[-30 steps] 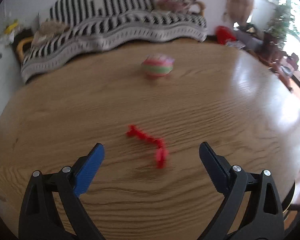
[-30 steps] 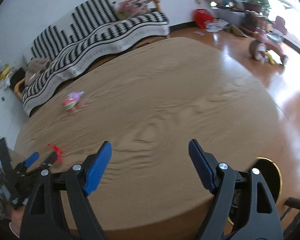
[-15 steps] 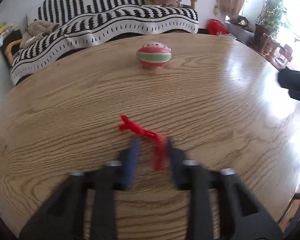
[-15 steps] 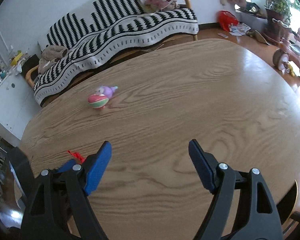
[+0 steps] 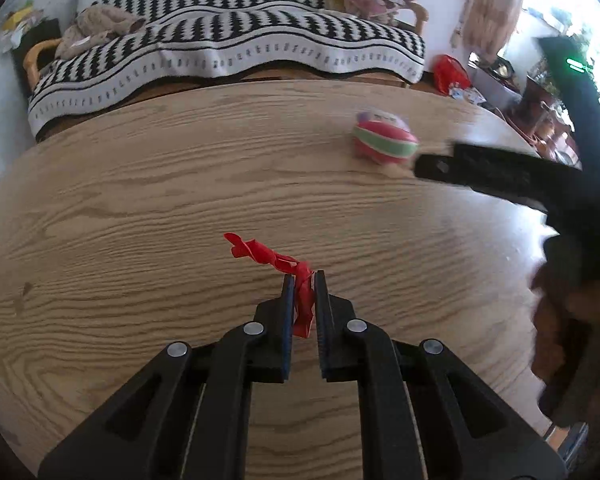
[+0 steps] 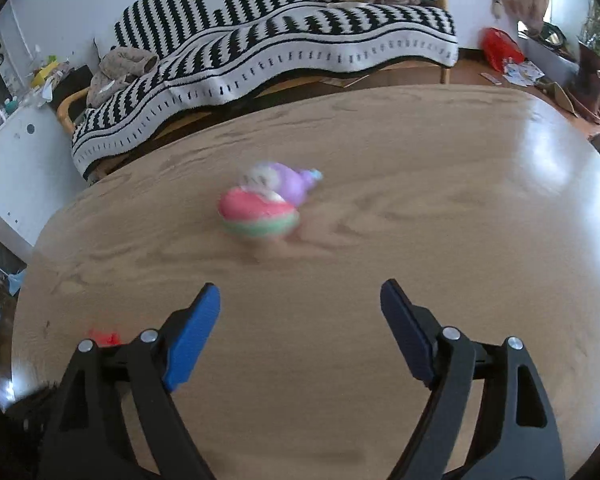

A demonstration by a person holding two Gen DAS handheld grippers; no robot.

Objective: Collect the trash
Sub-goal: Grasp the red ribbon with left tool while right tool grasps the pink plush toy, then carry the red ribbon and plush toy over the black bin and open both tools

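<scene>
A twisted red wrapper strip (image 5: 268, 256) lies on the round wooden table (image 5: 140, 200). My left gripper (image 5: 302, 280) is shut on its near end; the rest trails up and left. A pink, green and purple toy-like ball (image 5: 382, 142) sits farther back on the right. In the right wrist view the ball (image 6: 260, 210) lies ahead of my right gripper (image 6: 300, 300), which is open and empty, a short way off. A bit of the red wrapper (image 6: 104, 336) shows at the lower left. The right gripper also shows in the left wrist view (image 5: 500, 172), close beside the ball.
A sofa with a black and white striped cover (image 5: 220, 40) stands behind the table. A red bag (image 5: 450, 72) and clutter lie on the floor at the right. A white cabinet (image 6: 16, 152) stands at the left.
My left gripper has closed on the red wrapper. My right gripper has moved left across the table towards the ball and stays open.
</scene>
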